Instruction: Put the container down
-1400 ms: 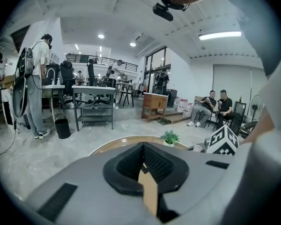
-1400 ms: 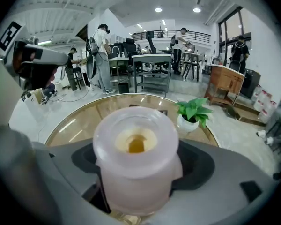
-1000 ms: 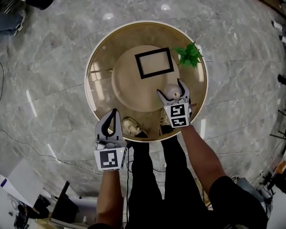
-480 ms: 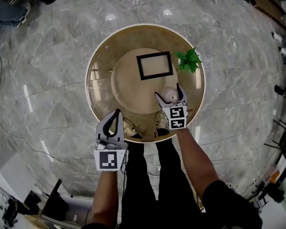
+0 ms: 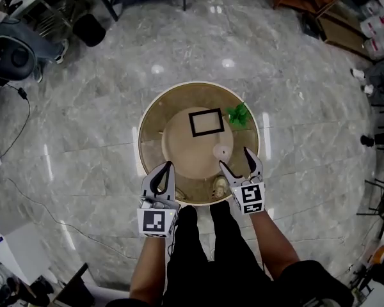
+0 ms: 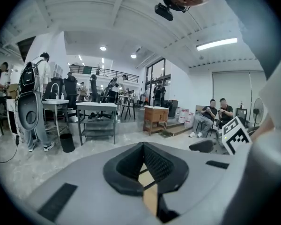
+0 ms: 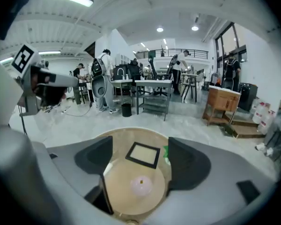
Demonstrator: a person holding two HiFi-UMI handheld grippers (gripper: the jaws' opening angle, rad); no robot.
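Observation:
A small round pinkish container [image 5: 223, 151] stands on the wooden centre of the round table [image 5: 146, 128]; the right gripper view shows the container [image 7: 141, 185] far below the jaws. My right gripper [image 5: 234, 158] hangs above the table's near edge, open; its jaws have just been closing a little, with nothing between them. It is clear of the container. My left gripper [image 5: 164, 170] is raised at the near left rim, its tips together and empty. The left gripper view shows the left gripper [image 6: 143, 146] shut.
A black picture frame [image 5: 207, 122] and a green plant [image 5: 238, 115] sit on the table's far half. The table has a glass outer ring above a marble floor. People, desks and a wooden cabinet [image 7: 220, 104] stand around the room.
Both grippers have risen well above the table, which now looks smaller. The right gripper has pulled back from the container, which stays on the table.

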